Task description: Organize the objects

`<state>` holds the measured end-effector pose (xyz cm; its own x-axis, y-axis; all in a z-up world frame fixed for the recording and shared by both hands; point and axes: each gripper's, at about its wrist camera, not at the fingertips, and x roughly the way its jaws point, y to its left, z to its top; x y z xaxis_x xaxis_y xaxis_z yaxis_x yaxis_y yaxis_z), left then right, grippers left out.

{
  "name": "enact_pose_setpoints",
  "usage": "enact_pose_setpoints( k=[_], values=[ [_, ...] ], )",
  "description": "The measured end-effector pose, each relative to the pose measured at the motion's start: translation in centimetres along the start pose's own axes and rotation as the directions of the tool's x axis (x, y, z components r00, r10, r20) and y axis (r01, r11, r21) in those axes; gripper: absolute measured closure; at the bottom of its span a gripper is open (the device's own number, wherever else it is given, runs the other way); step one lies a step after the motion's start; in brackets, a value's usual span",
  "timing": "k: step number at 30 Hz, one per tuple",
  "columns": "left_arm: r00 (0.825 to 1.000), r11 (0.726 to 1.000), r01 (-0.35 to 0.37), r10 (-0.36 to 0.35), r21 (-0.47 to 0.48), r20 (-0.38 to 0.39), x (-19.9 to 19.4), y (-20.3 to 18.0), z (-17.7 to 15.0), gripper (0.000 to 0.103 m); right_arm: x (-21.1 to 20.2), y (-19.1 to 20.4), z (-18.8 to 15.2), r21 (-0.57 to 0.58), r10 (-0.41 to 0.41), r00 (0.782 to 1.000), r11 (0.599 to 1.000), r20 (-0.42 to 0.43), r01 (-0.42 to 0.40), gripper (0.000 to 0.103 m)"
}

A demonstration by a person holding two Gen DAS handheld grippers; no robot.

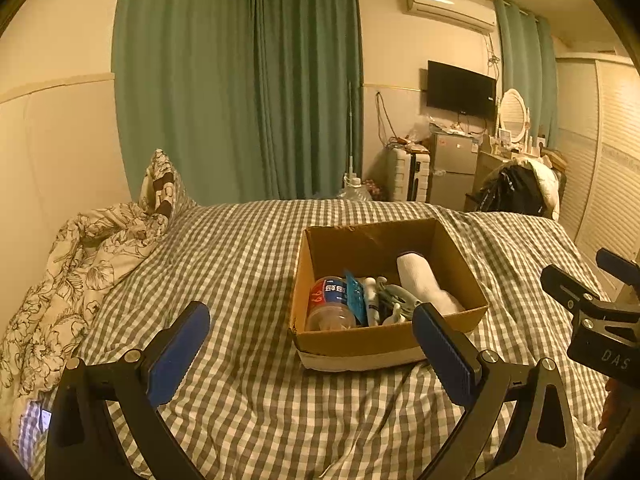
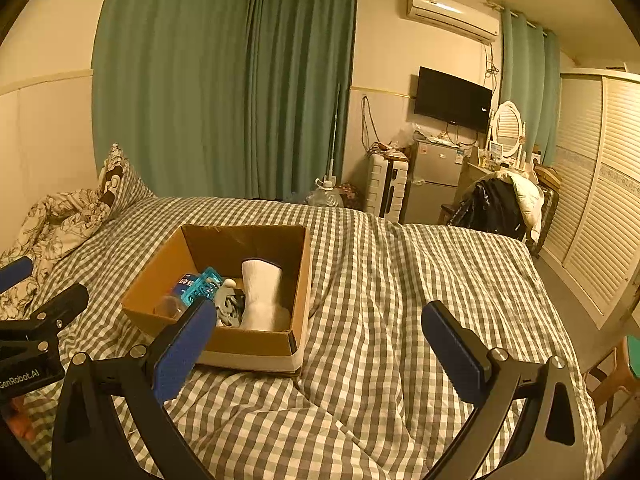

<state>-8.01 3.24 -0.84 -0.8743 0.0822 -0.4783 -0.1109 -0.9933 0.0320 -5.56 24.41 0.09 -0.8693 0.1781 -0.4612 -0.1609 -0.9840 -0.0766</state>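
Observation:
An open cardboard box [image 1: 360, 342] [image 2: 168, 264] rests on a checked bedspread. Inside lie a plastic bottle with a red and blue label [image 1: 329, 303], a blue packet [image 1: 355, 298] [image 2: 202, 285], a white tube [image 1: 371, 300], grey clips [image 1: 400, 300] [image 2: 230, 304] and a rolled white sock [image 1: 424, 282] [image 2: 262, 294]. My left gripper [image 1: 310, 330] is open just short of the box's near wall, nothing between its fingers. My right gripper [image 2: 318, 330] is open to the right of the box, also holding nothing. Each gripper shows at the edge of the other's view.
A crumpled floral quilt [image 1: 80, 264] and a pillow [image 1: 162, 184] lie at the bed's left. Beyond the bed stand green curtains, a suitcase [image 2: 386, 186], a small fridge [image 2: 434, 176], a chair with clothes [image 2: 500, 204] and louvred wardrobe doors [image 2: 596, 200] on the right.

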Motion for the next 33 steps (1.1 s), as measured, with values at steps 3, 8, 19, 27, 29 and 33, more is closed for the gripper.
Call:
enact_pose_setpoints(
  k=[3,8,19,27,29,33],
  values=[
    [1.0,1.0,-0.005,0.005,-0.01,0.006,-0.14,-0.02,0.04,0.0,0.05,-0.05,-0.06,0.005,0.0,1.0,1.0,-0.003,0.0,0.0],
    [1.0,1.0,-0.007,0.007,-0.004,0.01,-0.2,-0.17,0.07,0.0,0.01,-0.27,-0.15,0.016,-0.004,1.0,1.0,-0.007,0.004,0.0],
    [1.0,1.0,-0.009,0.009,-0.003,0.006,-0.24,-0.36,0.15,0.0,-0.08,-0.31,-0.06,0.016,-0.002,1.0,1.0,-0.011,0.003,0.0],
    [1.0,1.0,0.003,-0.003,0.013,-0.002,-0.21,-0.75,0.14,0.0,-0.06,-0.24,-0.09,0.018,0.001,1.0,1.0,-0.015,0.0,0.0],
    [1.0,1.0,0.006,-0.006,0.012,-0.002,-0.22,-0.8,0.14,0.0,0.04,-0.2,-0.14,0.017,0.001,1.0,1.0,-0.016,-0.001,0.0],
    [1.0,1.0,0.003,-0.003,0.012,-0.002,-0.23,-0.87,0.07,0.0,0.02,-0.12,-0.21,0.017,0.003,1.0,1.0,-0.016,-0.002,0.0]
  ],
)
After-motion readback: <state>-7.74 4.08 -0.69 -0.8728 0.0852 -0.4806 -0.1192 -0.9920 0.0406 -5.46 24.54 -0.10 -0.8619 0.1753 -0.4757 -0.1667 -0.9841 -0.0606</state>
